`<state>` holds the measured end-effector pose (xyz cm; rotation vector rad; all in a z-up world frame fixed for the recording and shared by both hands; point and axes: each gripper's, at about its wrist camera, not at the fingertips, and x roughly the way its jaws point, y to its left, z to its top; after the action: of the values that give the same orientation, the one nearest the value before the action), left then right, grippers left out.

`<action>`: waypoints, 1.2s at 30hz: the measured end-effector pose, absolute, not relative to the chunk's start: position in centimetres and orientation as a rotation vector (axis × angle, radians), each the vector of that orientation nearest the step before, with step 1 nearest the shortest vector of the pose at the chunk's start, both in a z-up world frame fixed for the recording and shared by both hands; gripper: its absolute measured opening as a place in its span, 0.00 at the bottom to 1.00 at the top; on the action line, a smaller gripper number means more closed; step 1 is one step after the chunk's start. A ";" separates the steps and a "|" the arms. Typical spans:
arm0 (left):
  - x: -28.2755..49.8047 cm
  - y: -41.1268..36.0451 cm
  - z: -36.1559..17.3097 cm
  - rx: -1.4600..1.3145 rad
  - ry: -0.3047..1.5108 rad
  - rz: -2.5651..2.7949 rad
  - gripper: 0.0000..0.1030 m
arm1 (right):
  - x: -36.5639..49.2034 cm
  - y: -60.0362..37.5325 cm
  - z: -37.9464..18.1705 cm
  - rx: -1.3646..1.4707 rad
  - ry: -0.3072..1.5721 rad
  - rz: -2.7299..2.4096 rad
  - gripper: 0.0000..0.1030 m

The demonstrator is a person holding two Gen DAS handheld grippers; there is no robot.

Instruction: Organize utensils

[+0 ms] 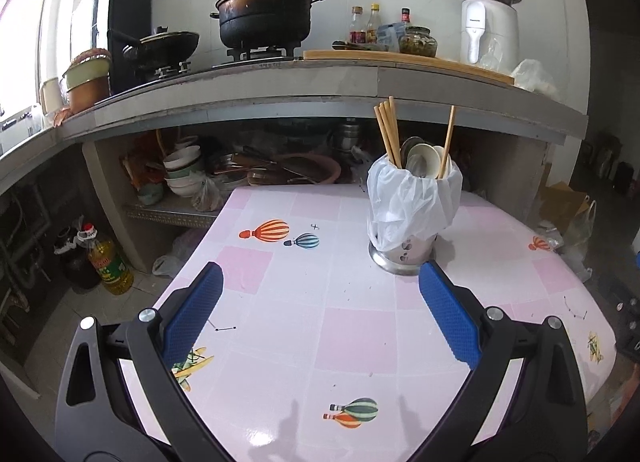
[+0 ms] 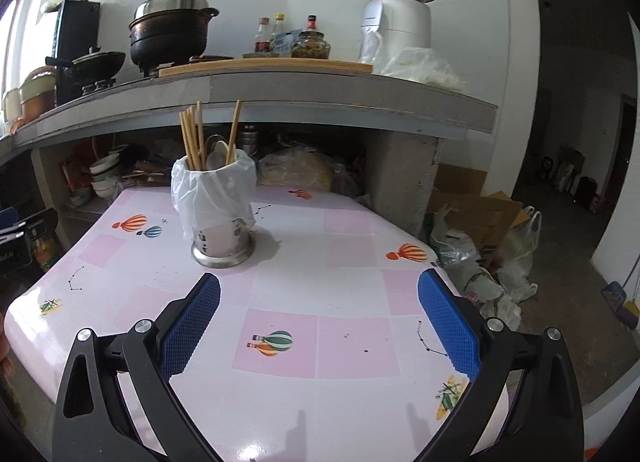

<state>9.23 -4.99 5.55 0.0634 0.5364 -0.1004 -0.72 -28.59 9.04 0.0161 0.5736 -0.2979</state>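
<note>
Left wrist view: our left gripper hangs over the bench, jaws spread wide and empty; the utensil holder stands just beyond its right pad, chopsticks leaning out; a careless sweep could topple it. Right wrist view: our right gripper, equally wide and empty, faces the same holder; its loose plastic bag could snag.

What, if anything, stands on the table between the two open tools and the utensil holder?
Nothing visible does. Only bare tablecloth lies between the left tool, the right tool and the utensil holder.
</note>
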 end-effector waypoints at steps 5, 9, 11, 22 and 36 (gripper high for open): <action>8.2 -5.5 5.6 0.067 0.540 -0.116 0.92 | -1.9 -29.5 9.5 0.043 0.573 -0.324 0.94; 7.6 -5.9 5.7 0.058 0.545 -0.134 0.92 | -2.7 -29.8 9.9 0.052 0.563 -0.334 0.94; 7.4 -6.1 5.7 0.062 0.550 -0.140 0.92 | -2.9 -29.8 10.1 0.049 0.556 -0.339 0.94; 7.5 -6.8 5.6 0.069 0.572 -0.148 0.92 | -2.9 -30.1 9.8 0.061 0.573 -0.330 0.94; 7.7 -6.2 5.4 0.064 0.578 -0.136 0.92 | -2.8 -30.3 9.7 0.071 0.586 -0.335 0.94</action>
<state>7.74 -6.20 5.37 0.0642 0.5783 -0.1362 -2.80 -30.26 9.66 0.0707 0.5858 -0.3353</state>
